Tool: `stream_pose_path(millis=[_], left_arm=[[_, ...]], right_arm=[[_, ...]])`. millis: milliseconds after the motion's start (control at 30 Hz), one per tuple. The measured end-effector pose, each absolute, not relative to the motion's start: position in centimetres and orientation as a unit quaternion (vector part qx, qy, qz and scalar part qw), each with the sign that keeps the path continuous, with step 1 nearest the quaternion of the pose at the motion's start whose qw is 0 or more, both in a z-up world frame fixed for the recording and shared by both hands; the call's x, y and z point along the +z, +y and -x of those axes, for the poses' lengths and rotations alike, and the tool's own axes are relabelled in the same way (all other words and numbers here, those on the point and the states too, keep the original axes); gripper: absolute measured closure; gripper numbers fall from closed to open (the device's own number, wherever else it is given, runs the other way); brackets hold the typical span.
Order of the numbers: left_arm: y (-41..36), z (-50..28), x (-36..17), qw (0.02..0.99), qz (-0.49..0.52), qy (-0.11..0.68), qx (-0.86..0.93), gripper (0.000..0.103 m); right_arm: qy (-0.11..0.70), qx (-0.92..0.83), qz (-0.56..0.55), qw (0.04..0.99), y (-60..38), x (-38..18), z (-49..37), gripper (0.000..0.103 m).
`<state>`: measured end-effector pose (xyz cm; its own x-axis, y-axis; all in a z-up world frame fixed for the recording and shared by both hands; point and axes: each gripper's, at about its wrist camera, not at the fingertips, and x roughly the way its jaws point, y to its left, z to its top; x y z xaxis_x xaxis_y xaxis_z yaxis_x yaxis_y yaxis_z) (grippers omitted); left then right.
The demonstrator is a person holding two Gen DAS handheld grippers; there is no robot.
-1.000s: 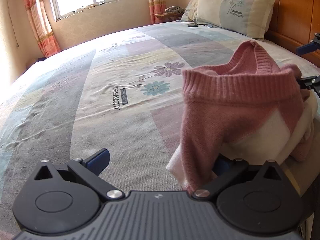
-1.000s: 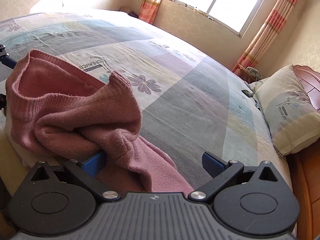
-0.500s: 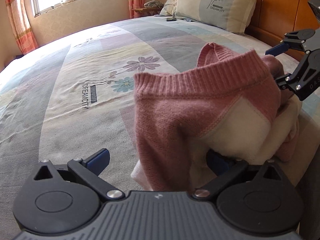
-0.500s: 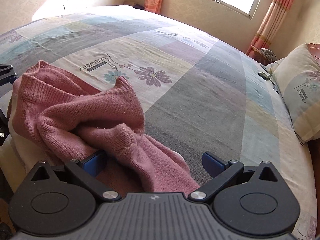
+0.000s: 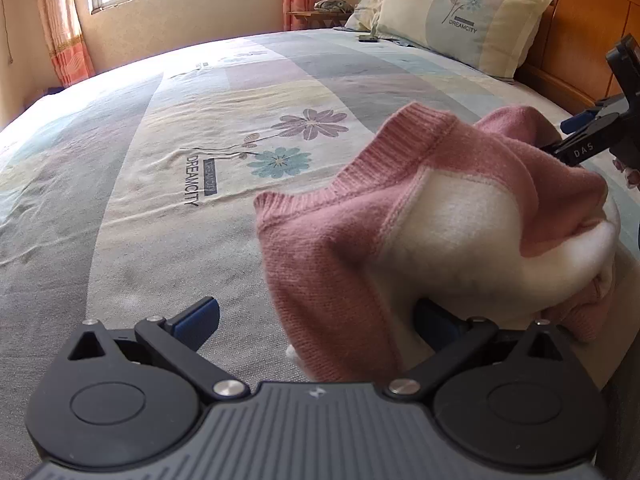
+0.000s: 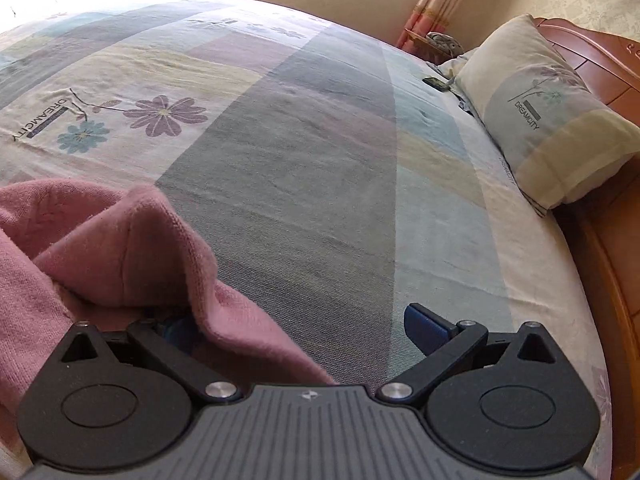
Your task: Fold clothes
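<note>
Each black plastic hand-held gripper (image 5: 316, 320) (image 6: 298, 326) — ribbed grey body, silver screws, round hubs, blue finger pads (image 5: 198, 316).

Both the left gripper (image 5: 316, 320) and the right gripper (image 6: 300, 326) have their jaws spread wide, low and level.

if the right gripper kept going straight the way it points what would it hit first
Probably the bedspread: between the right gripper's open fingers only bare quilt shows ahead. The pink sweater drapes over its left finger, off that line. Depth is uncertain.
</note>
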<state>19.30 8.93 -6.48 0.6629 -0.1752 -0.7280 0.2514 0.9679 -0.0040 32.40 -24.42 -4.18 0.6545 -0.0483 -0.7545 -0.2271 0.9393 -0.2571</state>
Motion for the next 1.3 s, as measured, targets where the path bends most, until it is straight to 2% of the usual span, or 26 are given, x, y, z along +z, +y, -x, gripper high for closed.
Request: stream_pose_path(millis=[167, 300, 433, 767, 1300], left_arm=[[8.7, -19.4, -6.8, 0.908, -0.044, 0.400, -0.119, 0.000], [8.7, -19.4, -7.0, 0.906, -0.035, 0.404, -0.119, 0.000], [9.0, -19.5, -7.0, 0.906, -0.031, 0.407, -0.116, 0.000], [9.0, -20.7, -6.5, 0.904, -0.027, 0.414, -0.106, 0.000], [6.3, -22.6, -3.9, 0.907, -0.035, 0.399, -0.127, 0.001]], right_arm=[[0.425, 0.151, 0.163, 0.878, -23.9, -3.6, -32.0, 0.000], [0.416, 0.199, 0.244, 0.853, -20.0, -4.0, -32.1, 0.000], [0.424, 0.212, 0.244, 0.846, -17.8, -5.0, -34.3, 0.000], [0.421, 0.040, 0.130, 0.897, -23.1, -5.9, -43.0, 0.000], [0.420, -0.119, 0.092, 0.895, -32.6, -7.3, -46.9, 0.000]])
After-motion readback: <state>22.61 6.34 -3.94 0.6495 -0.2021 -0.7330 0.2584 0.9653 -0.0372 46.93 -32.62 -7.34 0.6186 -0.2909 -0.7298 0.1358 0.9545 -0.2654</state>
